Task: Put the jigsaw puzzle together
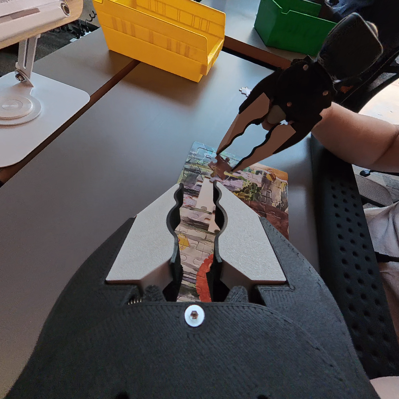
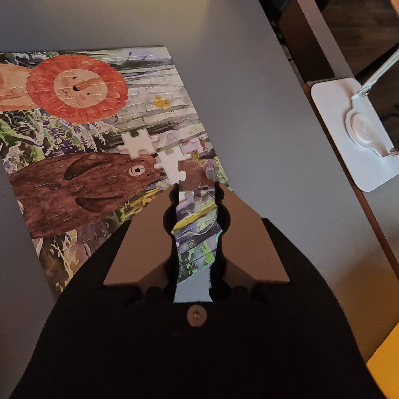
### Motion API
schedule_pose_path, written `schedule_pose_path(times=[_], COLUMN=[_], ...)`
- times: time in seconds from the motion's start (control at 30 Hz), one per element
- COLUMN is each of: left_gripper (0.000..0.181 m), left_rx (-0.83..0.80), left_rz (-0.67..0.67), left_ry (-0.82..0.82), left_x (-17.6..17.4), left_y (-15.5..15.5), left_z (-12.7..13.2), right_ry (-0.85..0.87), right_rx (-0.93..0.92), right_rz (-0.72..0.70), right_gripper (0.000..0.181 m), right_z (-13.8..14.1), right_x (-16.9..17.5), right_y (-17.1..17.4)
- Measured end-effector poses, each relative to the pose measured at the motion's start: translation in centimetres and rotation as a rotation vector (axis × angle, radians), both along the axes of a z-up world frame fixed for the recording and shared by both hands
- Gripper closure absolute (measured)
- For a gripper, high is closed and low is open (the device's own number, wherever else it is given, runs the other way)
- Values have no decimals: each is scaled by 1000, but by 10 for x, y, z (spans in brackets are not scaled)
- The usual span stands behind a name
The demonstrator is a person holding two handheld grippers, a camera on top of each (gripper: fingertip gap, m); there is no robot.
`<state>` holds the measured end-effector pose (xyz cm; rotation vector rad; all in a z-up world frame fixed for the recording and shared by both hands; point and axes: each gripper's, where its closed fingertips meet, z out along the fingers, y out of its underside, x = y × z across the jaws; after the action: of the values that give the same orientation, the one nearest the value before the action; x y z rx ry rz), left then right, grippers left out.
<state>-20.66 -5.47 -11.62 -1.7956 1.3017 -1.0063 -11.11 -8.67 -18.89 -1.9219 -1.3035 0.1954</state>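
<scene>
The right gripper [image 1: 224, 163] is pinching a brown puzzle piece [image 1: 219, 167] between its two fingertips and is holding it just over the jigsaw puzzle [image 2: 86, 172]. In the right wrist view the same piece [image 2: 195, 174] is sitting between the tips, partly covering one of two white gaps [image 2: 138, 141] in the picture, beside the head of the brown animal. The other white gap [image 2: 170, 164] is lying right next to the piece. A person's forearm [image 1: 354, 140] is reaching in behind this gripper.

The left gripper [image 1: 197, 183] is hovering above the near part of the puzzle with its jaws only a little apart, and nothing is between them; the printed lion and the white gaps are showing through the narrow slot.

The puzzle is lying flat on the dark grey table [image 1: 108, 151], almost complete. One loose pale piece [image 1: 245, 90] is resting on the table beyond the puzzle, partly hidden behind the right gripper.

Farther away a yellow bin [image 1: 159, 36] and a green bin [image 1: 291, 26] are standing, and a white stand [image 1: 26, 103] is sitting at the left side. A black perforated chair [image 1: 349, 248] is at the right edge.
</scene>
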Motion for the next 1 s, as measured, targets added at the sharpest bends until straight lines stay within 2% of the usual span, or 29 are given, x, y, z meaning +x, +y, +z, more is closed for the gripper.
schedule_pose_path(times=[0.13, 0.23, 0.3, 0.47, 0.6, 0.7, 0.83, 1.0], left_gripper=[156, 156, 155, 150, 147, 146, 155, 160], left_rx=[-19, -26, -54, -239, -324, -342, -389, -409], left_rz=[-10, -22, -40, -153, -250, -303, -385, -411], left_ry=[-6, -5, -23, -123, -88, -39, -16, 5], left_x=[2, 5, 10, 40, 66, 81, 92, 95], left_y=[-1, -3, -6, -22, -41, -56, -74, -81], left_z=[0, -1, -2, -3, -12, -19, -23, -25], right_ry=[-41, -49, -39, -205, -412, -499, -554, -547], right_rx=[-47, -49, -37, 156, 319, 373, 382, 384], right_rz=[25, 89, 196, 476, 585, 630, 632, 618], right_gripper=[150, 150, 150, 150, 150, 150, 150, 150], right_z=[-8, -4, 4, 32, 50, 54, 50, 48], right_x=[14, 17, 11, 2, 2, 0, 3, 5], right_y=[-2, -2, -10, -33, -44, -52, -56, -56])
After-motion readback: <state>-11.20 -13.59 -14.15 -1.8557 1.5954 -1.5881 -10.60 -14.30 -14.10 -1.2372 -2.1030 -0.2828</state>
